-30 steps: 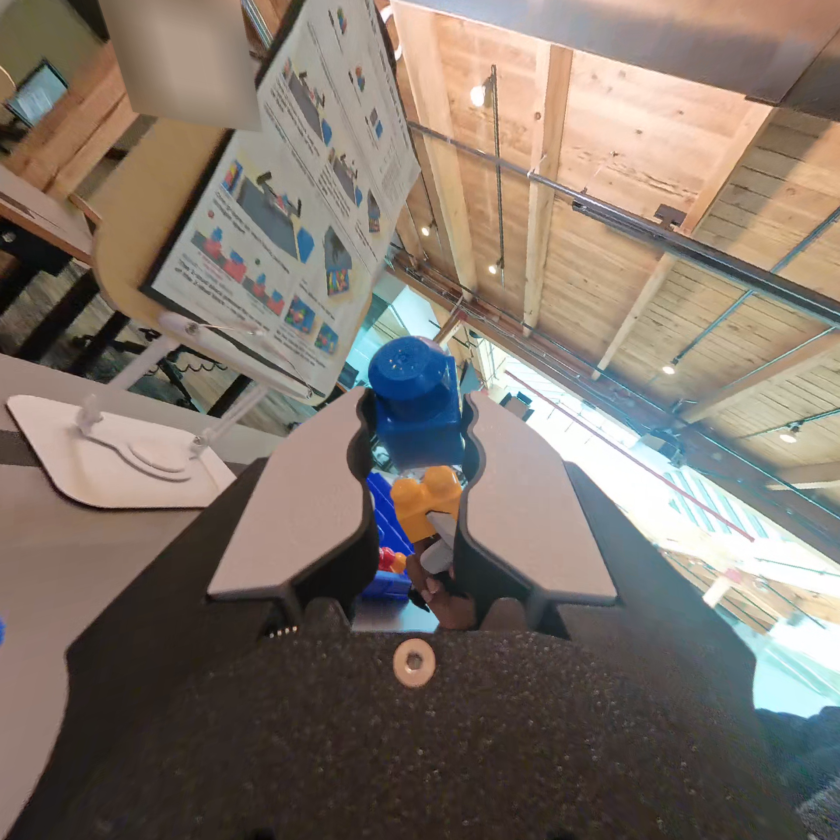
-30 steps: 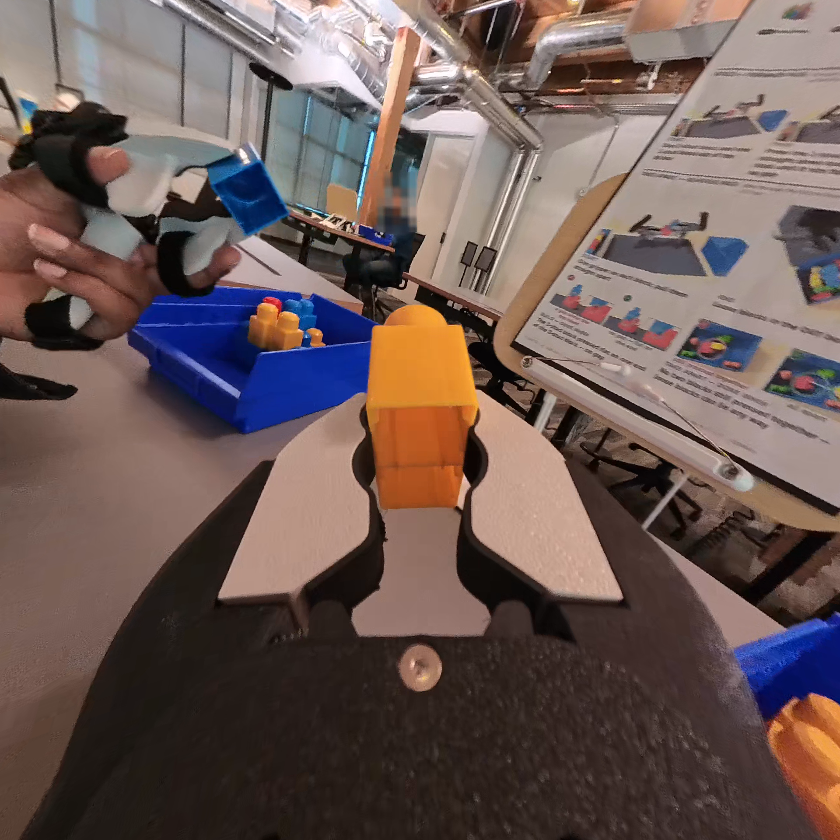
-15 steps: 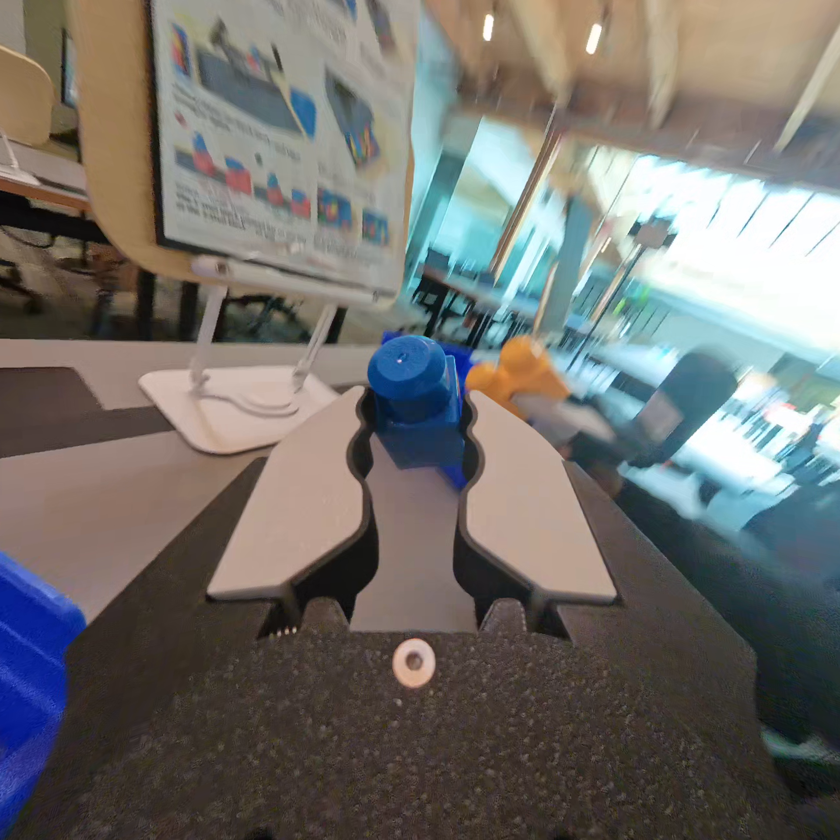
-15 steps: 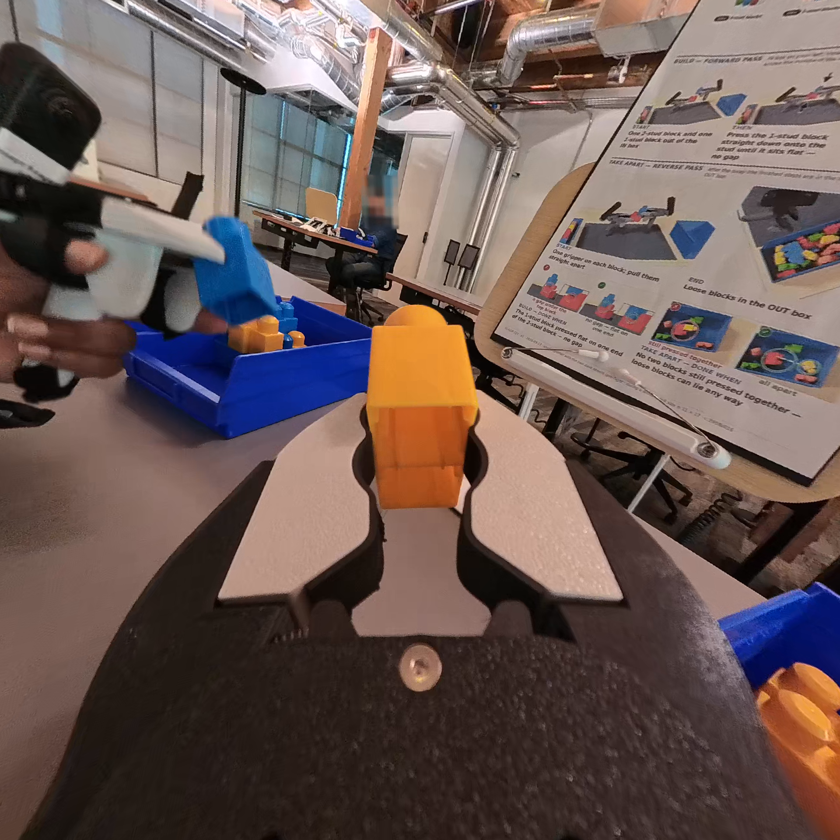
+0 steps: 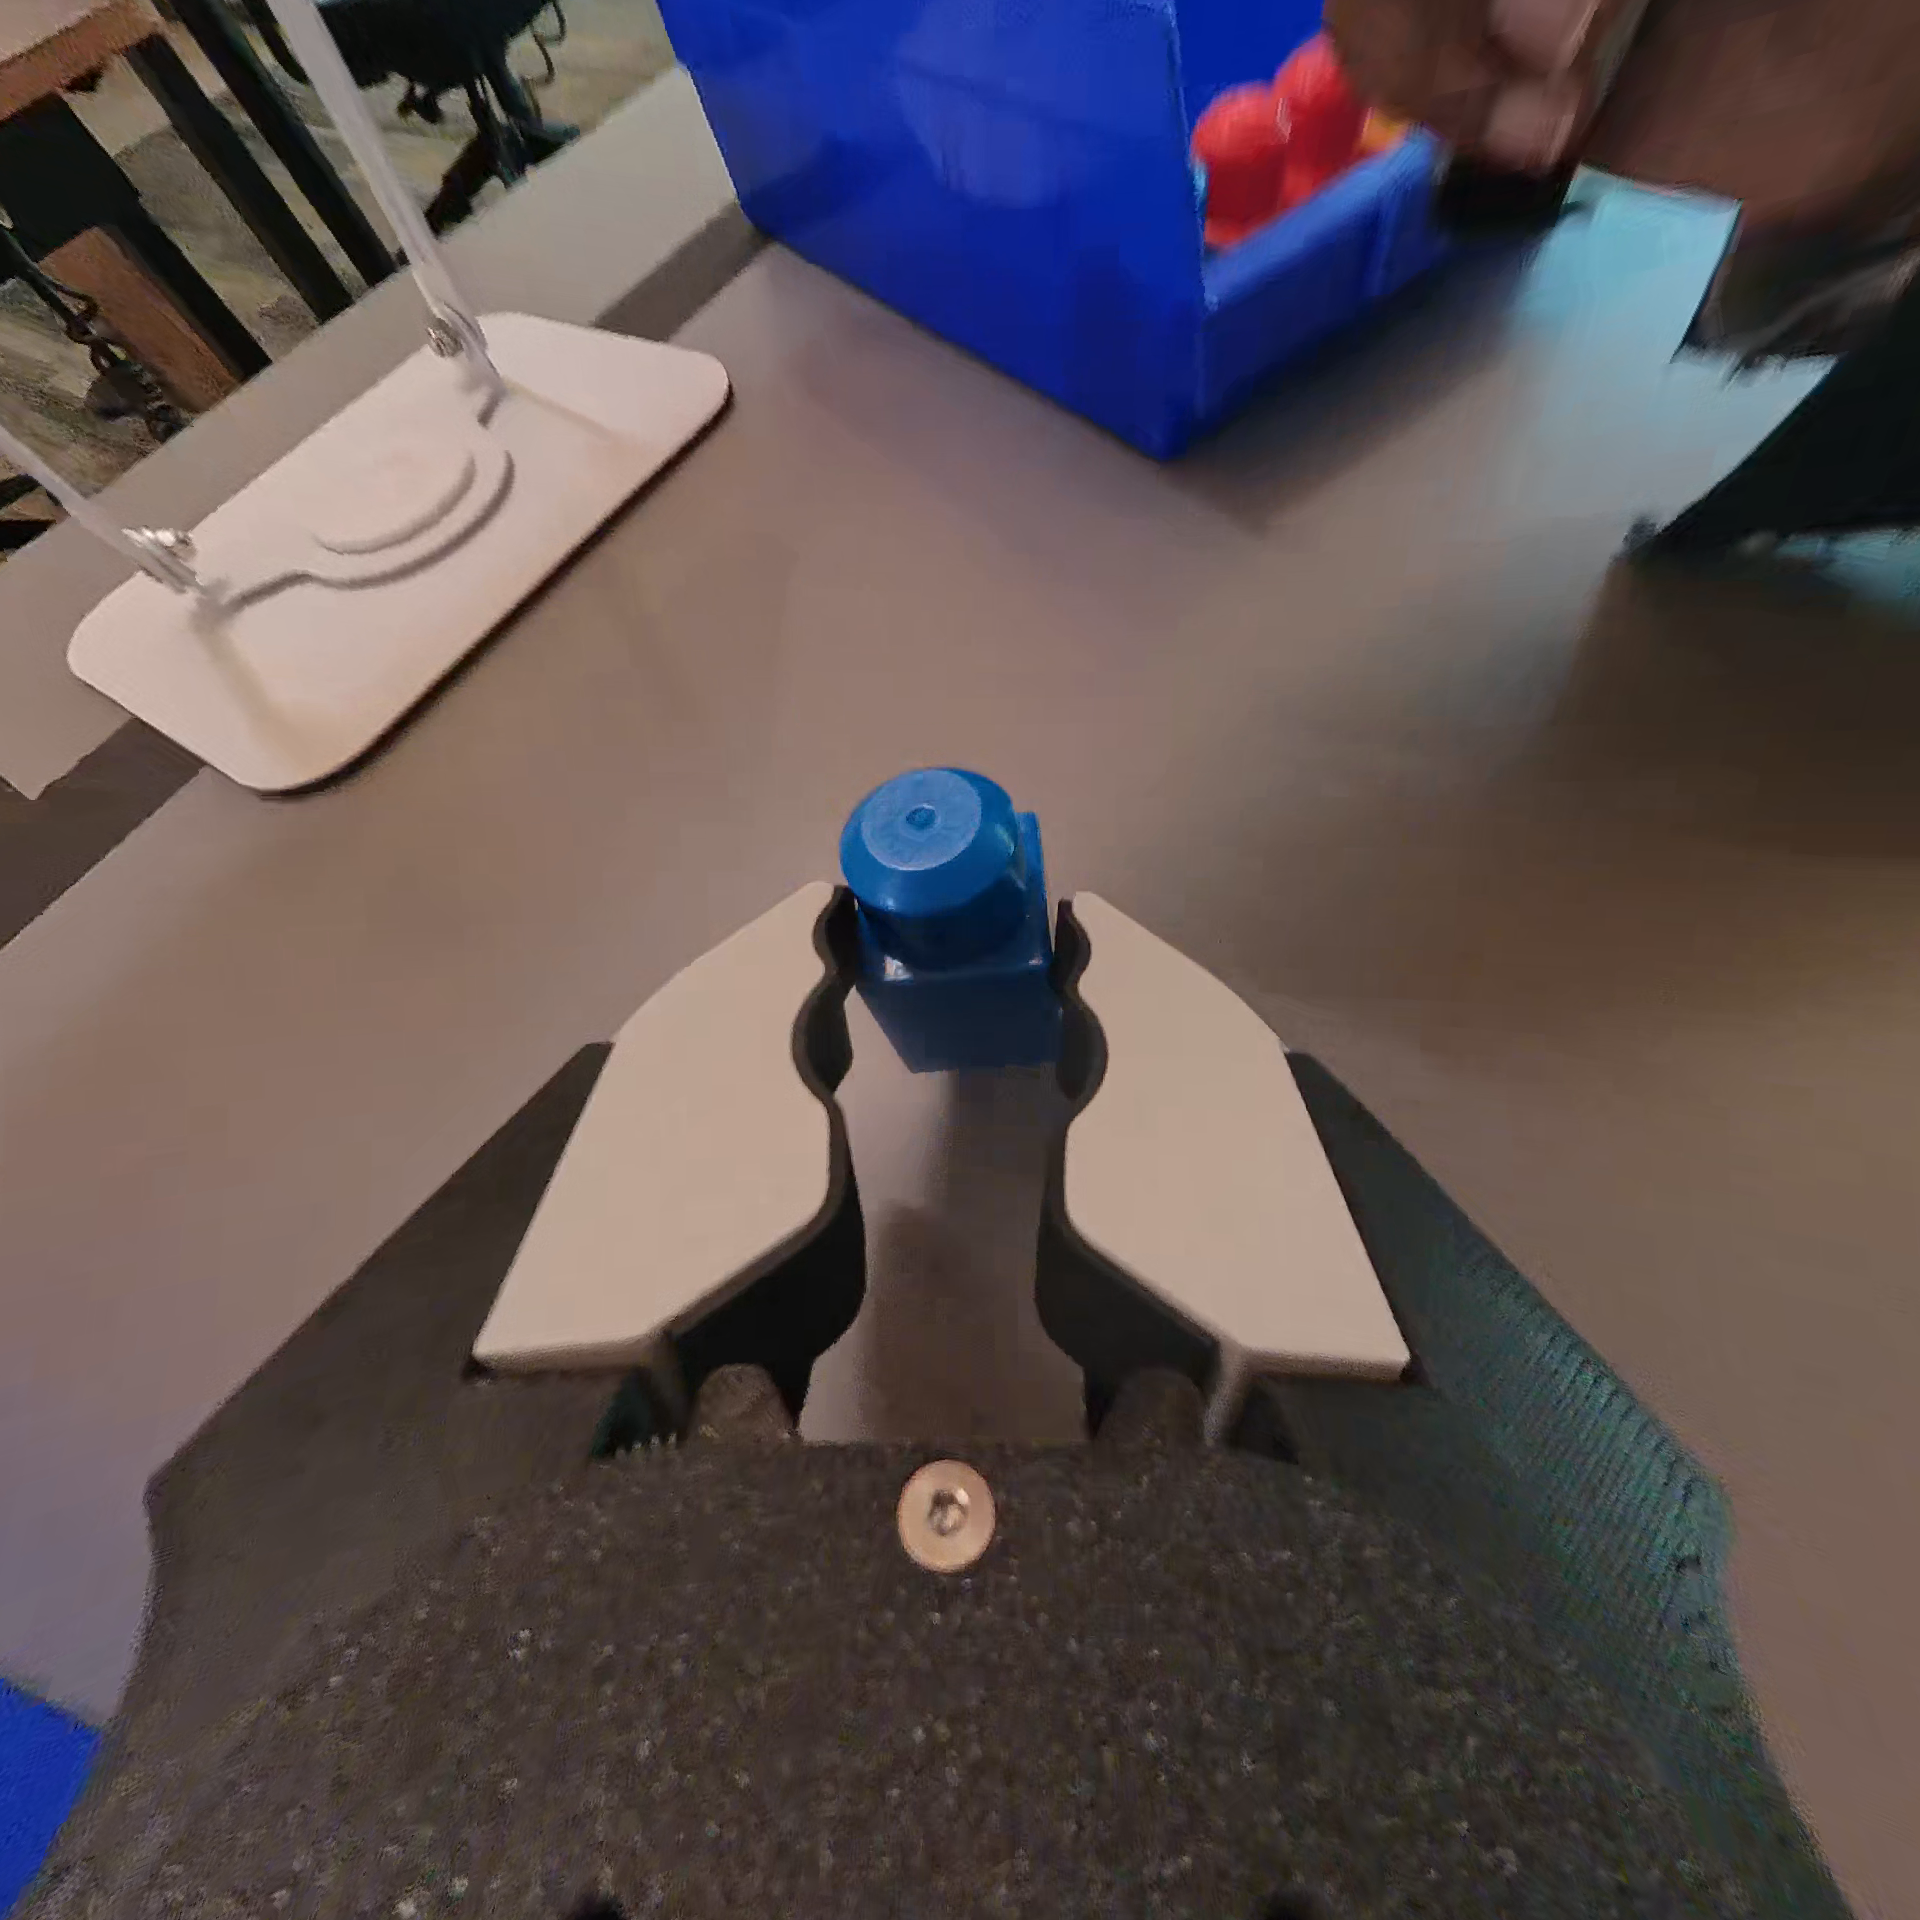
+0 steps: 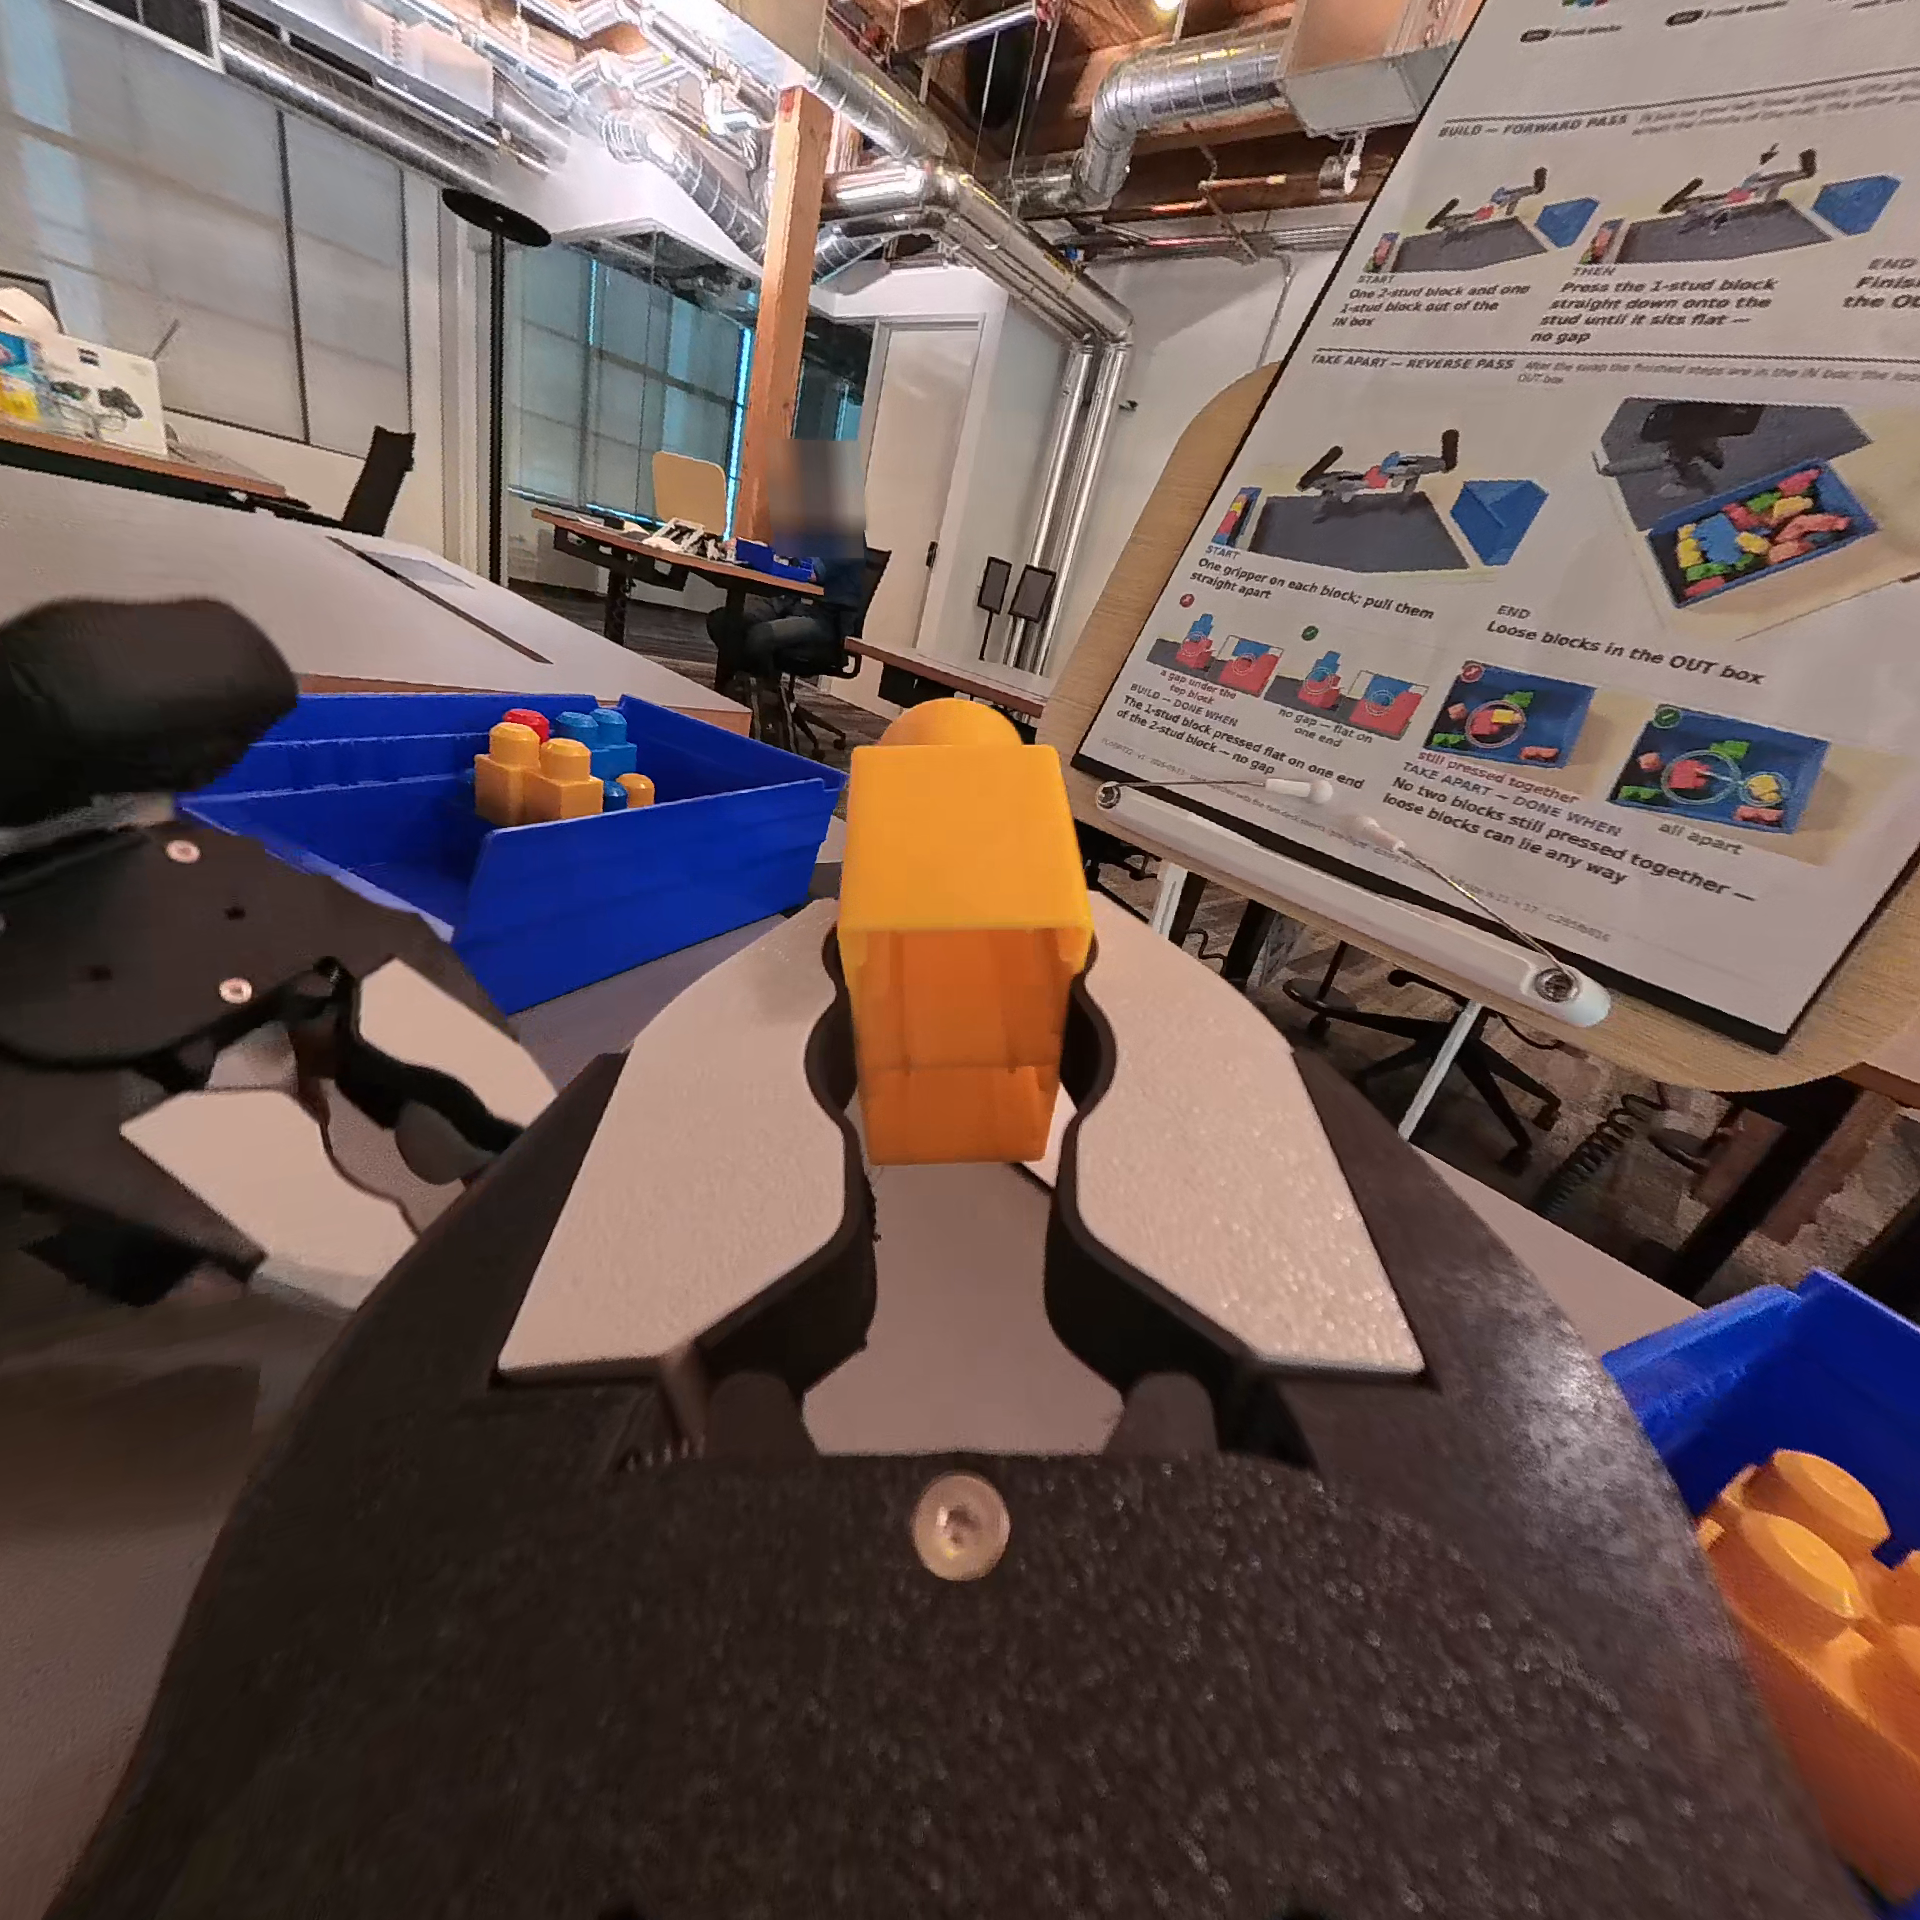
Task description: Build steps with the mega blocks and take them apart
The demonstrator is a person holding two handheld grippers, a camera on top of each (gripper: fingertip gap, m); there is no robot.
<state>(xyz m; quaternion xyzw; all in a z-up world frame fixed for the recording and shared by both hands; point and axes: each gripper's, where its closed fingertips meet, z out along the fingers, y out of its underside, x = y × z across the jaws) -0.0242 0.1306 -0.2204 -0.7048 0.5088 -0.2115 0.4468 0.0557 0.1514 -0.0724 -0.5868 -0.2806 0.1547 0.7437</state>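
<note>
Blue block (image 5: pixel 961 977) pinched in left gripper (image 5: pixel 954 971), stud forward, above bare tabletop (image 5: pixel 1351 831). Orange block (image 6: pixel 961 935) clamped in right gripper (image 6: pixel 961 1039), long axis along fingers, hollow underside facing camera; grippers close, blocks apart.

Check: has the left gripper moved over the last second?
Yes. The left gripper, shut on the blue block, tipped down from the ceiling beams, past the white stand base, toward the table.
</note>
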